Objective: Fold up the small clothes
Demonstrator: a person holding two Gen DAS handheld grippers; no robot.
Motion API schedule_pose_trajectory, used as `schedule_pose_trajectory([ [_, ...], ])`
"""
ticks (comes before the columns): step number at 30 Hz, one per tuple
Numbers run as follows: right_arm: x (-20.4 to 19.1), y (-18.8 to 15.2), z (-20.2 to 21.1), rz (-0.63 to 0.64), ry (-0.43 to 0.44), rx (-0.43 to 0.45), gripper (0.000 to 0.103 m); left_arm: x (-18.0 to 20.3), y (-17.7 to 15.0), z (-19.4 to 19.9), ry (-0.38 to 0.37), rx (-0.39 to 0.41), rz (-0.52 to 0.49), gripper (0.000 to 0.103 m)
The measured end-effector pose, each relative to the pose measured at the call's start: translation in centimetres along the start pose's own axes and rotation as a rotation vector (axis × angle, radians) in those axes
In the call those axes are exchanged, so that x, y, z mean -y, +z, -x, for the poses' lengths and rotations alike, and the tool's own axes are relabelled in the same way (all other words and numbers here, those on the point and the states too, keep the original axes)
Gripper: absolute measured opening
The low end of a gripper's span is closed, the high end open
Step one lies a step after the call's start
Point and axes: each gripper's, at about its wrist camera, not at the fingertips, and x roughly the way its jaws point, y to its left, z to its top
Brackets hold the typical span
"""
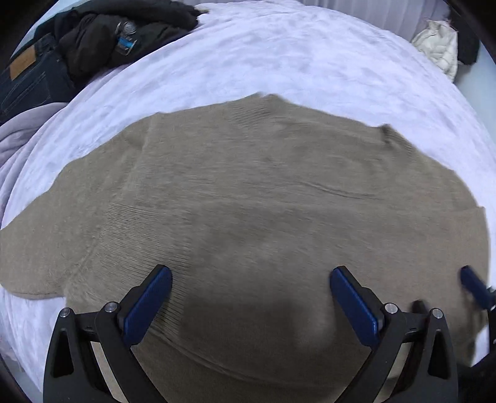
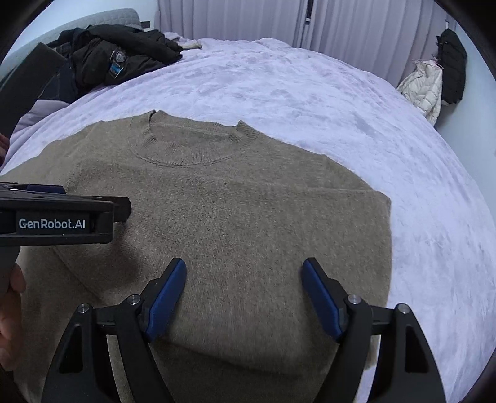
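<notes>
A tan knit sweater [image 2: 235,217] lies flat on the lavender bed cover [image 2: 310,93], its round collar [image 2: 186,145] at the far side. It also fills the left wrist view [image 1: 248,201], where a sleeve spreads to the left. My right gripper [image 2: 243,279] is open and empty, just above the sweater's lower middle. My left gripper [image 1: 251,288] is open and empty over the sweater's lower part. The left gripper also shows in the right wrist view [image 2: 62,217] at the left edge. A finger of the right gripper shows blurred in the left wrist view [image 1: 472,285].
A pile of dark jackets and jeans [image 2: 102,59] lies at the bed's far left; it also shows in the left wrist view [image 1: 93,40]. A white puffer jacket [image 2: 424,86] and a black garment [image 2: 452,65] hang at the far right. Curtains [image 2: 279,21] stand behind the bed.
</notes>
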Motion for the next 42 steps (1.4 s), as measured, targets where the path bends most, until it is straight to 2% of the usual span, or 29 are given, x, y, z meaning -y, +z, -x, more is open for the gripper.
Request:
schedule_pose_trajectory([
  [3, 1.9, 1.3, -1.1, -0.020, 0.029, -0.013, 0.080, -1.7, 0.4, 0.3, -0.044, 0.004, 0.022, 0.103],
  [6, 5.3, 3.0, -2.4, -0.095, 0.012, -0.038, 0.080, -2.0, 0.7, 0.0, -0.046, -0.022, 0.024, 0.103],
  [9, 8.9, 4.4, -3.9, -0.223, 0.114, -0.101, 0.080, -1.5, 0.3, 1.2, -0.039, -0.013, 0.021, 0.103],
  [11, 10.1, 4.7, -2.8, -0.275, 0.141, -0.074, 0.080, -0.9, 0.4, 2.1, -0.080, 0.013, 0.000, 0.103],
  [13, 10.5, 4.5, -0.3, -0.294, 0.081, 0.004, 0.080, 0.6, -0.5, 2.9, -0.106, 0.034, -0.053, 0.103],
  [14, 10.3, 4.2, 0.7, -0.296, 0.088, 0.038, 0.080, 1.4, -1.1, 3.0, -0.092, 0.036, -0.081, 0.103],
  [16, 9.0, 3.4, 1.8, -0.267, 0.145, 0.042, 0.080, 2.6, -2.3, 3.2, -0.058, 0.050, -0.119, 0.103],
  [19, 5.9, 1.3, 2.7, -0.204, 0.129, 0.045, 0.080, 2.6, -3.9, 2.8, -0.039, 0.040, -0.144, 0.103],
  [21, 4.1, 0.0, 2.1, -0.165, 0.117, 0.006, 0.080, 1.2, -4.1, 2.3, -0.041, 0.034, -0.138, 0.103],
  [23, 2.2, -1.7, 1.0, -0.094, 0.052, -0.061, 0.080, 0.0, -4.8, 2.9, -0.032, 0.043, -0.143, 0.103],
  [25, 0.8, -3.4, 2.1, -0.021, -0.029, -0.004, 0.080, -1.4, -4.8, 3.1, -0.019, 0.052, -0.148, 0.103],
  [27, 0.7, -4.2, 3.6, -0.023, -0.027, 0.008, 0.080, -3.2, -4.9, 3.7, -0.024, 0.061, -0.119, 0.103],
  [30, 1.3, -3.4, 4.9, -0.060, 0.022, 0.019, 0.081, -4.2, -3.9, 3.8, -0.020, 0.066, -0.053, 0.103],
  [33, 0.9, -1.4, 4.3, -0.094, 0.024, 0.026, 0.081, -2.7, -2.9, 3.1, -0.073, 0.044, -0.053, 0.103],
  [36, -1.2, -0.2, 1.5, -0.057, 0.020, -0.032, 0.081, -1.3, -2.6, 1.3, 0.018, 0.041, -0.098, 0.103],
  [38, -2.3, -0.8, 0.2, 0.003, -0.024, -0.055, 0.081, -2.2, -2.8, 1.2, 0.007, 0.052, -0.103, 0.103],
  [39, -2.3, -1.3, 0.4, 0.018, -0.023, -0.030, 0.081, -3.2, -3.1, 1.5, -0.001, 0.063, -0.096, 0.103],
  [42, 0.1, -2.6, 1.4, -0.046, 0.013, -0.029, 0.081, -6.6, -3.7, 1.7, 0.021, 0.079, -0.069, 0.103],
])
